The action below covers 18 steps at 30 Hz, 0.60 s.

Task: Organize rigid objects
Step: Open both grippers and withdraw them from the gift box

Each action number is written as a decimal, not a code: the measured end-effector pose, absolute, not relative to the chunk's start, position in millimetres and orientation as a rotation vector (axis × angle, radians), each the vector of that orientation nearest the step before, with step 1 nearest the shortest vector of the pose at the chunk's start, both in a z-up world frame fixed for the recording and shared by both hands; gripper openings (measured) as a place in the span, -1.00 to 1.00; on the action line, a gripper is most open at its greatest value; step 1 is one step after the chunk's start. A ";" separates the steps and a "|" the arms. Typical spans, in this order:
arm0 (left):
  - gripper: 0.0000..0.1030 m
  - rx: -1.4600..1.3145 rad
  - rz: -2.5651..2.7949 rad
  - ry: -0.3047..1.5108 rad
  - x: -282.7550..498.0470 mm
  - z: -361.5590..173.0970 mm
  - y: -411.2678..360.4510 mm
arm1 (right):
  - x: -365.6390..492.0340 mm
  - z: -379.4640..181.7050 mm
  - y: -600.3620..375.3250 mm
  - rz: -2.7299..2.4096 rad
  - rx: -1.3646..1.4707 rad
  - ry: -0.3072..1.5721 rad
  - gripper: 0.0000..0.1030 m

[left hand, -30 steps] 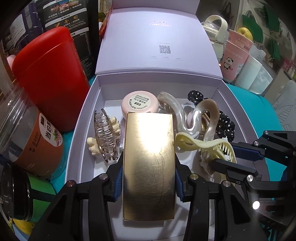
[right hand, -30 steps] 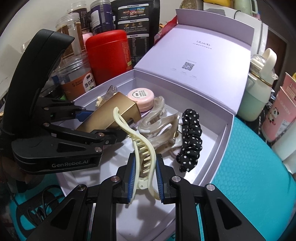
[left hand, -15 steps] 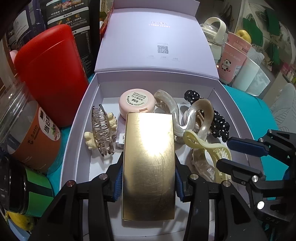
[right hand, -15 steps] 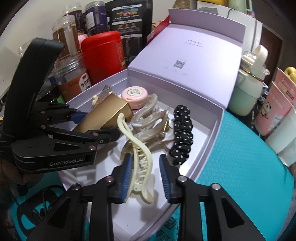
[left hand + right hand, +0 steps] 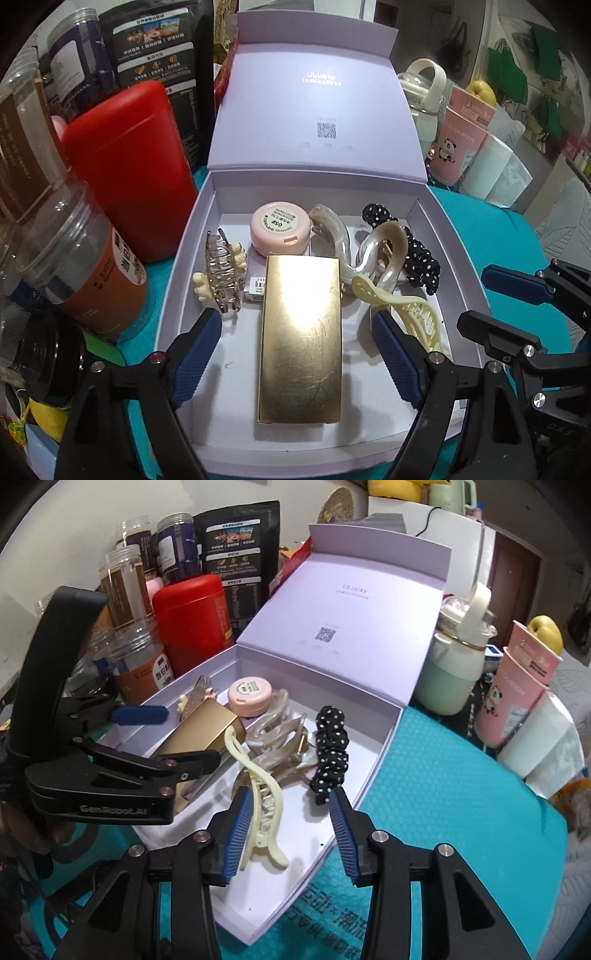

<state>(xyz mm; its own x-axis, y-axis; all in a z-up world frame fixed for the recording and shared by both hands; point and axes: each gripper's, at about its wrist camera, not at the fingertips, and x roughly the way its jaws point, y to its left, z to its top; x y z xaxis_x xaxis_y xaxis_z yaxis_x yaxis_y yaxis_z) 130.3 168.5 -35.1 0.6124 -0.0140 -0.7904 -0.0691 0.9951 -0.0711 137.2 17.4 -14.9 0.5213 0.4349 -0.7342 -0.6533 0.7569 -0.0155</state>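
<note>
Inside the open lilac box (image 5: pixel 184 258), the gold case (image 5: pixel 300 339) lies flat between the left gripper (image 5: pixel 297 354), whose jaws are opening clear of its sides. The right gripper (image 5: pixel 291 830) is also opening, its left pad apparently just beside the cream hair clip (image 5: pixel 264 805) on the box floor.

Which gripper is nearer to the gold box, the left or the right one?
Left. The left gripper straddles the gold box, jaws opening, pads clear of it. The right gripper stands beside it, around the cream hair clip.
</note>
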 end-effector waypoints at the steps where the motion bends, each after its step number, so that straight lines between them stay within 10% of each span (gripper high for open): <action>1: 0.63 -0.099 0.034 0.908 128.7 -32.6 169.0 | 136.6 -14.4 17.3 0.662 -0.306 0.783 -0.17; 18: 0.67 -0.091 0.122 0.785 83.8 26.0 176.7 | 106.1 35.4 7.3 0.591 -0.230 0.720 0.52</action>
<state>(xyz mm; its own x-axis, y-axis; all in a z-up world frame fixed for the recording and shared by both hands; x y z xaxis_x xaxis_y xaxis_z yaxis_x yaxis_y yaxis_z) 83.8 176.7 26.0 0.7006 0.0757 -0.7095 -0.1431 0.9891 -0.0358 106.1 7.3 35.4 0.5980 0.4281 -0.6776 -0.5813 0.8137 0.0011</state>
